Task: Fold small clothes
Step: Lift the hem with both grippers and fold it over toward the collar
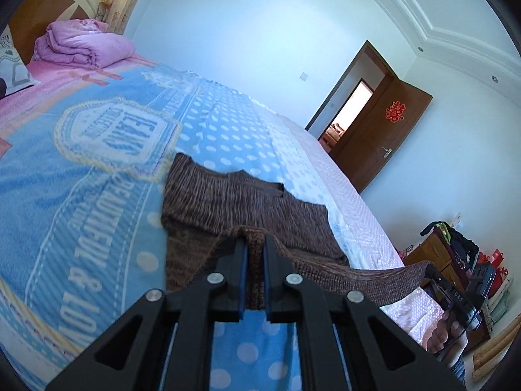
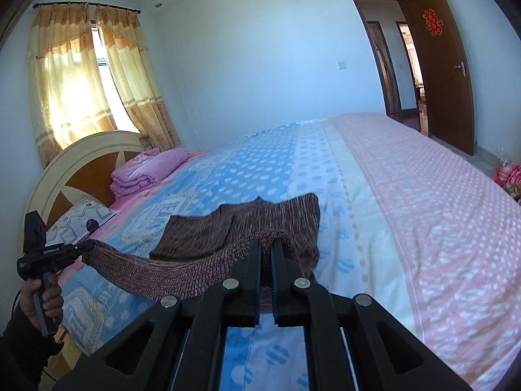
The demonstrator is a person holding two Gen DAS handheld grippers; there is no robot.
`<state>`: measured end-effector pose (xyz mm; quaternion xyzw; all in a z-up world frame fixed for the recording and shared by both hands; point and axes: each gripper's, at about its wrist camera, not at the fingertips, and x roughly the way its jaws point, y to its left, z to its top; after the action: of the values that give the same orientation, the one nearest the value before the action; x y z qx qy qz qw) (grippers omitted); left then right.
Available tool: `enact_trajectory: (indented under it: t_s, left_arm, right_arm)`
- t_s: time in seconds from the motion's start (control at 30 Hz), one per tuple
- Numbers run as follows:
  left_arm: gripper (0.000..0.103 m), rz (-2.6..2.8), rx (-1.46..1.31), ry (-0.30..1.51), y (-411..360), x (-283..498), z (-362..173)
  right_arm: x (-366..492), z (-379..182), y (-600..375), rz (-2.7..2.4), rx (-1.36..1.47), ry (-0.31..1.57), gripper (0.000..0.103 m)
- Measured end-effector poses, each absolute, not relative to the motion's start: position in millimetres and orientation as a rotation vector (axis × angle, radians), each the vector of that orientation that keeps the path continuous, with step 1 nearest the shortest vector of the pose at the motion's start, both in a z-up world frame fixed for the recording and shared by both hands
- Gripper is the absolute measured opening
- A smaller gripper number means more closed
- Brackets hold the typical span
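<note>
Brown marled knit garment [image 1: 228, 202] lies on the bed, centre of the L wrist view, lower-centre in the R wrist view [image 2: 247, 224]. Far part flat on the blue dotted bedspread [image 1: 97, 195]; near hem lifted off the bed and strung betw. both grippers as a sagging band.

L gripper [image 1: 255, 244]: jaws nearly closed, pinching one end of the ribbed hem; knit bunched over the tips and hanging betw. the blue pads. Same gripper shows at left edge of R wrist view [image 2: 88, 247], held by a hand [image 2: 42, 296] in a dark sleeve, hem end at its tips.

R gripper [image 2: 266, 247]: jaws nearly closed too, clamped on the other hem end; fabric wraps over the tips. In L wrist view it sits at lower right [image 1: 429, 268], hem band running into it, fingers of the other hand [image 1: 446, 332] below.

Surroundings: pink dotted cover [image 2: 439, 211] on right half of bed in R view. Folded pink quilt [image 2: 146, 172] by the headboard [image 2: 65, 169], mid-left. Curtains [image 2: 81, 75] upper left, backlit. Brown door [image 2: 436, 65] open, upper right, red cut-out [image 2: 433, 21] on it. L view lower right: cluttered furniture w/ dark clothes [image 1: 456, 244], detail unclear.
</note>
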<state>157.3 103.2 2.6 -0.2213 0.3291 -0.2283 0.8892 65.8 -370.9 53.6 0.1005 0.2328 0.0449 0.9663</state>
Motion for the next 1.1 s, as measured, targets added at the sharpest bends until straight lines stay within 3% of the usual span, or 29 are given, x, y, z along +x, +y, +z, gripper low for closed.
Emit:
enact_trajectory:
  t_s: [0.63, 1.1]
  left_arm:
    - [0.008, -0.379, -0.424, 0.683, 102.3, 263.0, 3.4]
    - [0.01, -0.261, -0.315, 0.848, 74.3, 359.7, -72.5]
  right_arm:
    - [197.2, 76.0, -369.3, 0.031, 0.173, 0.487, 0.004]
    - [335.5, -28.0, -384.4, -0.066, 0.141, 0.748, 0.004]
